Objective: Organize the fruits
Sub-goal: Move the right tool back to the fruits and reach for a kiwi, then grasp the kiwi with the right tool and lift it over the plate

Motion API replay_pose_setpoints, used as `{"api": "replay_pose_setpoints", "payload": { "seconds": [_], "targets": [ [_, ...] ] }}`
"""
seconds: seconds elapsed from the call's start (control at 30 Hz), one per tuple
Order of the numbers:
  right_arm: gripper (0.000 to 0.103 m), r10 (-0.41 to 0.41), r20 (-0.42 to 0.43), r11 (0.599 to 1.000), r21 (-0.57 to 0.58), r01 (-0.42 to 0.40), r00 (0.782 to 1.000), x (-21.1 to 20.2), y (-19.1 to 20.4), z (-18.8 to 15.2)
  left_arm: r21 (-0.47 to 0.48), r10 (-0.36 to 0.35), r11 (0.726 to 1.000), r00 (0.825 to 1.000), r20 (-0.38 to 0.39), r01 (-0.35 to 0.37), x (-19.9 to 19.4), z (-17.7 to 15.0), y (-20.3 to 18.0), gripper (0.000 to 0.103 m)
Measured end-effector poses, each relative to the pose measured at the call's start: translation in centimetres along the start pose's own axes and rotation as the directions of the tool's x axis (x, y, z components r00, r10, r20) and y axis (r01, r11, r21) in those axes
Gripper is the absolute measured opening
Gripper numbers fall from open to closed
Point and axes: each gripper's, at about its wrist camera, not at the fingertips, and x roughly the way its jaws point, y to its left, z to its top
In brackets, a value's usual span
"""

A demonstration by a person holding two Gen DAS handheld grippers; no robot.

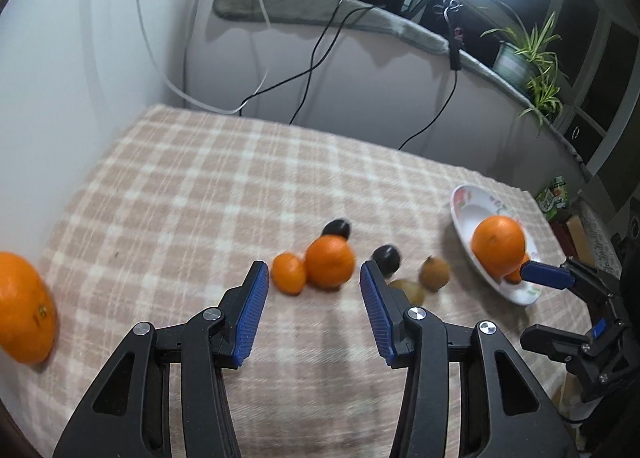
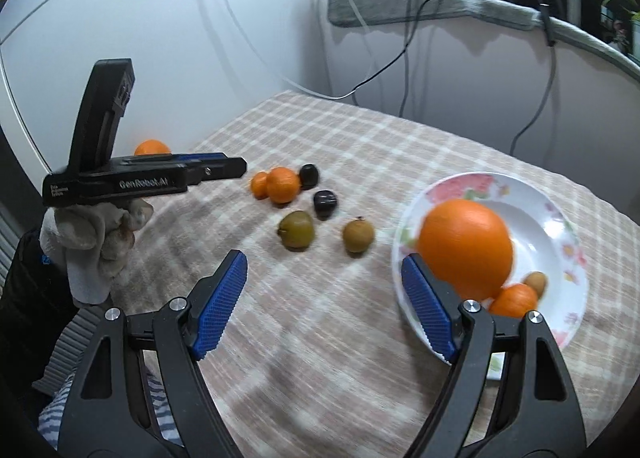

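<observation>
Loose fruit lies mid-cloth: an orange [image 1: 330, 262] [image 2: 283, 185] touching a tangerine [image 1: 288, 272], two dark plums [image 1: 338, 228] [image 1: 387, 258] and two brown fruits [image 2: 297, 234] [image 2: 358, 236]. A flowered plate [image 2: 460, 182] [image 1: 464, 202] holds a big orange [image 2: 466, 248], a tangerine [image 2: 514, 300] and a small brown fruit [image 2: 536, 283]. My left gripper [image 1: 314, 298] is open and empty, just short of the orange pair. My right gripper [image 2: 324, 270] is open and empty, its right finger beside the plate's near rim.
Another large orange [image 1: 24, 306] [image 2: 151, 147] sits alone at the cloth's far left. A gloved hand [image 2: 96, 234] holds the left gripper. A white wall, hanging cables and a grey ledge with a potted plant [image 1: 528, 58] stand behind the checked tablecloth [image 1: 200, 186].
</observation>
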Motion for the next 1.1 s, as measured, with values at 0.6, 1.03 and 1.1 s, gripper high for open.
{"api": "replay_pose_setpoints", "payload": {
  "seconds": [0.6, 1.03, 1.1],
  "targets": [
    [0.05, 0.031, -0.12, 0.999, -0.011, -0.033, 0.992, 7.3, 1.7, 1.2, 0.073, 0.047, 0.996, 0.996, -0.076, -0.042, 3.7, -0.4, 1.2, 0.032],
    [0.044, 0.011, -0.157, 1.0, -0.003, -0.012, 0.987, 9.6, 1.5, 1.5, 0.076, 0.031, 0.997, 0.997, -0.071, -0.025, 4.2, -0.2, 0.9, 0.021],
    [0.044, 0.015, -0.157, 1.0, 0.0, -0.015, 0.988, 9.8, 1.5, 1.6, 0.075, 0.029, 0.997, 0.997, -0.071, -0.024, 4.2, -0.2, 0.9, 0.021]
  ]
}}
